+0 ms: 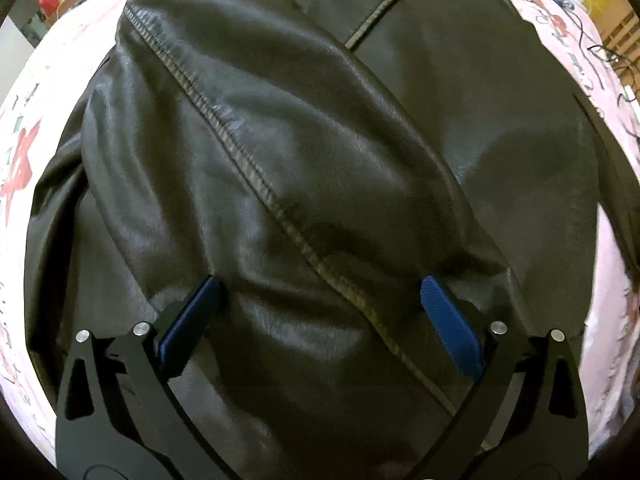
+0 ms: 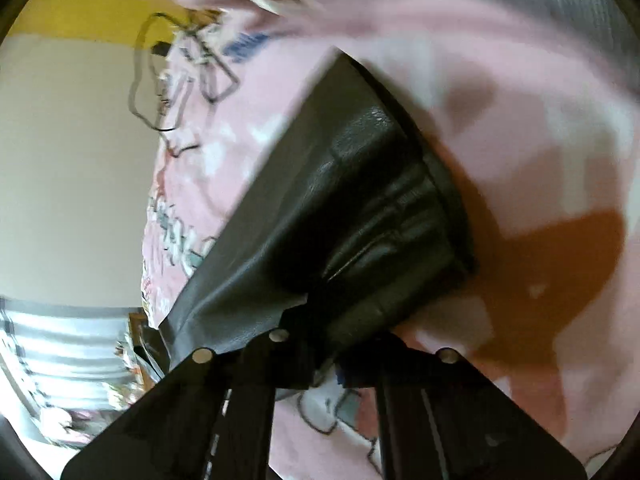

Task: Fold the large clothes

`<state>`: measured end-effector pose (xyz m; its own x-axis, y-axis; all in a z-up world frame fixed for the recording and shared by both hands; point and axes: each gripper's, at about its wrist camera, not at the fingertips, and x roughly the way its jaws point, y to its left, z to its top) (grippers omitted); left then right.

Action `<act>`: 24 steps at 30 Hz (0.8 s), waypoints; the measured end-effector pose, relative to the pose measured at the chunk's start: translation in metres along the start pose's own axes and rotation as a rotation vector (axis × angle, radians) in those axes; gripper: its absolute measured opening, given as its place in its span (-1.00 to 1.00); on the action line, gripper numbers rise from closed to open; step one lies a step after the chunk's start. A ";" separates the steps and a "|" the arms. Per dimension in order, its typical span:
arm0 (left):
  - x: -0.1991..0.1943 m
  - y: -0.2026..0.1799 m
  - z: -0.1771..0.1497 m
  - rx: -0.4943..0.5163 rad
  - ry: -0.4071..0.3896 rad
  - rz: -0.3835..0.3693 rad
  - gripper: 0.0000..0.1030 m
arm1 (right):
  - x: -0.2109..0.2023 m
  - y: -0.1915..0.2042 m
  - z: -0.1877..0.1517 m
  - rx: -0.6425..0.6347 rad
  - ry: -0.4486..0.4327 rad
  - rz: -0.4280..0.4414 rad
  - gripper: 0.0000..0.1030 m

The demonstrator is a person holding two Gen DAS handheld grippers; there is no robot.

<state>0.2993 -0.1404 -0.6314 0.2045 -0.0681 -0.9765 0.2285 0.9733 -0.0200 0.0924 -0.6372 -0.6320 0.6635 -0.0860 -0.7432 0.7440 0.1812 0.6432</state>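
Jaws on my left gripper (image 1: 320, 292) stand wide apart, blue pads (image 1: 448, 328) resting on or just above the dark leather jacket (image 1: 304, 152) with nothing pinched between them. A raised stitched seam (image 1: 256, 176) runs on a slant across the jacket and passes between the two pads. Further up from the pads, past the seam, I see the jacket's collar and lapel (image 1: 372, 12). Round the jacket on both sides lies the pink printed sheet (image 1: 24, 128) it is spread on.

My right gripper (image 2: 320, 344) has its jaws pressed together on an edge of the jacket (image 2: 360, 208); the leather bunches into folds right where the fingers meet and fans out away from them over the pink sheet (image 2: 500, 100). The view is blurred, so I cannot say for sure which part of the jacket this is, possibly a sleeve end or hem. Beyond the jacket, at the sheet's far edge, a tangle of black cables (image 2: 180, 80) lies on it.
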 end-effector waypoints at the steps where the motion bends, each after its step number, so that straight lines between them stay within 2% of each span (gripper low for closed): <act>1: -0.007 0.005 -0.002 -0.017 0.012 -0.026 0.89 | -0.006 0.011 0.000 -0.041 -0.024 -0.002 -0.91; 5: -0.021 0.022 -0.016 -0.068 0.051 -0.117 0.89 | -0.042 0.085 0.013 -0.211 -0.127 0.063 -0.91; 7: -0.020 0.028 -0.023 -0.072 0.086 -0.138 0.89 | -0.059 0.135 0.018 -0.295 -0.166 0.140 -0.92; 10: -0.012 0.032 -0.033 -0.064 0.126 -0.171 0.89 | -0.080 0.216 0.005 -0.449 -0.199 0.271 -0.92; 12: -0.005 0.029 -0.036 -0.004 0.126 -0.161 0.89 | -0.096 0.257 -0.013 -0.540 -0.193 0.365 -0.92; 15: 0.005 0.024 -0.037 0.049 0.139 -0.149 0.89 | -0.108 0.316 -0.059 -0.670 -0.122 0.524 -0.92; 18: 0.000 0.034 -0.032 0.015 0.148 -0.209 0.89 | -0.110 0.358 -0.120 -0.794 -0.001 0.658 -0.91; 19: -0.003 0.039 -0.032 0.001 0.147 -0.236 0.89 | -0.109 0.369 -0.151 -0.846 0.064 0.708 -0.91; 21: -0.013 0.061 -0.032 -0.052 0.159 -0.315 0.89 | -0.104 0.380 -0.200 -0.927 0.173 0.764 -0.91; 24: -0.037 0.103 -0.031 -0.132 0.121 -0.347 0.89 | -0.098 0.376 -0.273 -1.044 0.344 0.806 -0.91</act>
<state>0.2857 -0.0307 -0.6044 0.0211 -0.3800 -0.9247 0.1382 0.9172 -0.3737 0.2852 -0.2930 -0.3675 0.7140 0.6131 -0.3381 -0.3445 0.7280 0.5928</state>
